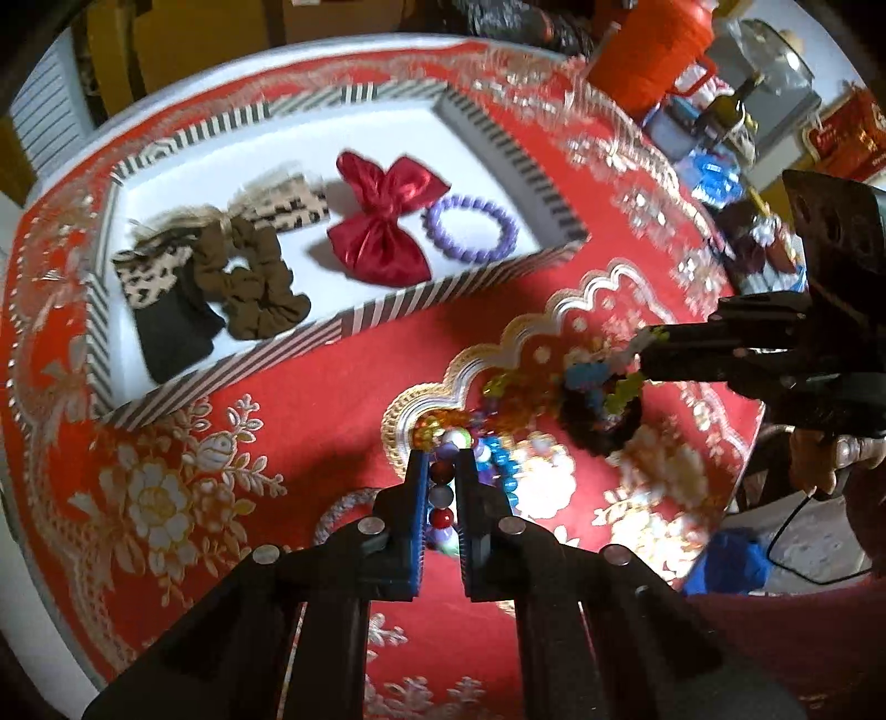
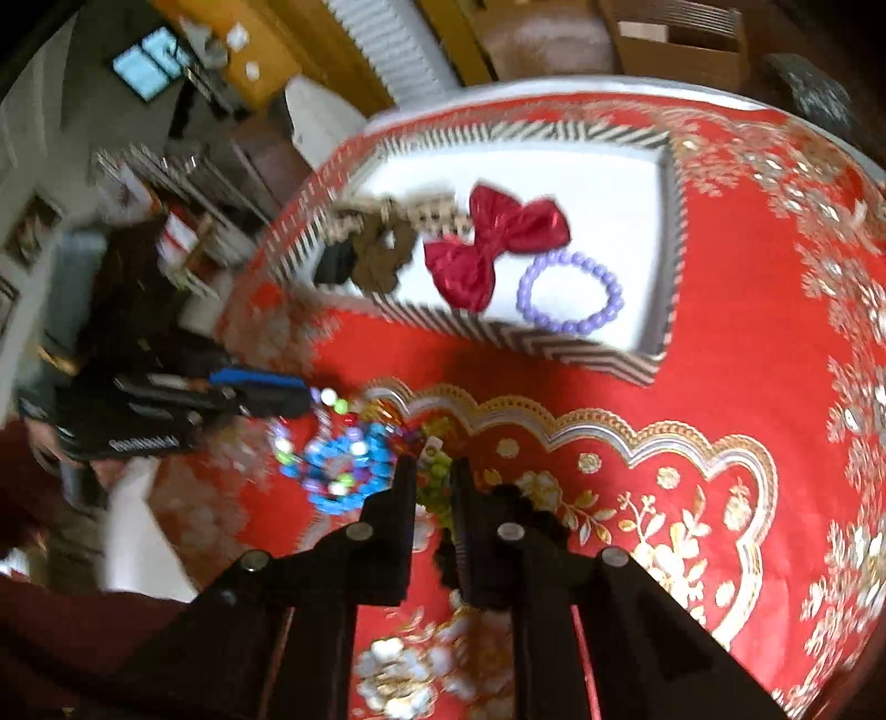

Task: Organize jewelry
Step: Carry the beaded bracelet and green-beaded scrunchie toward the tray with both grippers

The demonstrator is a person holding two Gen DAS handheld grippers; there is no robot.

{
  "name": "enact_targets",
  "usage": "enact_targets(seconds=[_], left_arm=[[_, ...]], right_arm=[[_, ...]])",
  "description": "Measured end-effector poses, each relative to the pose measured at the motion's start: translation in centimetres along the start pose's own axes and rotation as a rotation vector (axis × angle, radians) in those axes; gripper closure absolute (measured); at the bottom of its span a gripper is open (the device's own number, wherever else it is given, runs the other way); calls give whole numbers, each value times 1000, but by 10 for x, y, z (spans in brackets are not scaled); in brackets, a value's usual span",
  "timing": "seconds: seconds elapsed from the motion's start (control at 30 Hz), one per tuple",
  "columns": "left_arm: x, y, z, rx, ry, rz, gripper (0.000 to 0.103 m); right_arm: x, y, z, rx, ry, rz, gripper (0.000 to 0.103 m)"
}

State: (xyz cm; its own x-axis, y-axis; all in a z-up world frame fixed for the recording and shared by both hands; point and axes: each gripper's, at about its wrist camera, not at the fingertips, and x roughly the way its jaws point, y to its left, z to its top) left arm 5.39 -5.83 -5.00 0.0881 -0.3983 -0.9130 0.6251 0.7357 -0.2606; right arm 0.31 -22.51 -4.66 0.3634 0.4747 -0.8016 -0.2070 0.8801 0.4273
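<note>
A striped tray holds a red bow, a purple bead bracelet, a brown scrunchie and leopard-print pieces. A tangle of beaded jewelry lies on the red cloth in front of the tray. My left gripper is shut on a multicolored bead bracelet. My right gripper is shut on a yellow-green bead piece; it also shows in the left wrist view by a dark scrunchie.
The round table carries a red and gold floral cloth. Beyond its far edge stand a red cylinder, a wine bottle and boxes. A shelf and clutter lie off the left edge.
</note>
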Motion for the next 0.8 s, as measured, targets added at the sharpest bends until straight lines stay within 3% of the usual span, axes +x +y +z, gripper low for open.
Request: enact_targets(seconds=[0.33,0.57,0.8], left_arm=[[-50,-15,22,-44,-129,40,103],[-67,-3,47,-60,-176,99,103],[-62,24,79,-90,-191,147,103]], right_arm=[[-60,12,18,-21,-145,51,90],[-70,5,50,-17,-218,8,90],[-59,-12,84,12,-230,-63,90]])
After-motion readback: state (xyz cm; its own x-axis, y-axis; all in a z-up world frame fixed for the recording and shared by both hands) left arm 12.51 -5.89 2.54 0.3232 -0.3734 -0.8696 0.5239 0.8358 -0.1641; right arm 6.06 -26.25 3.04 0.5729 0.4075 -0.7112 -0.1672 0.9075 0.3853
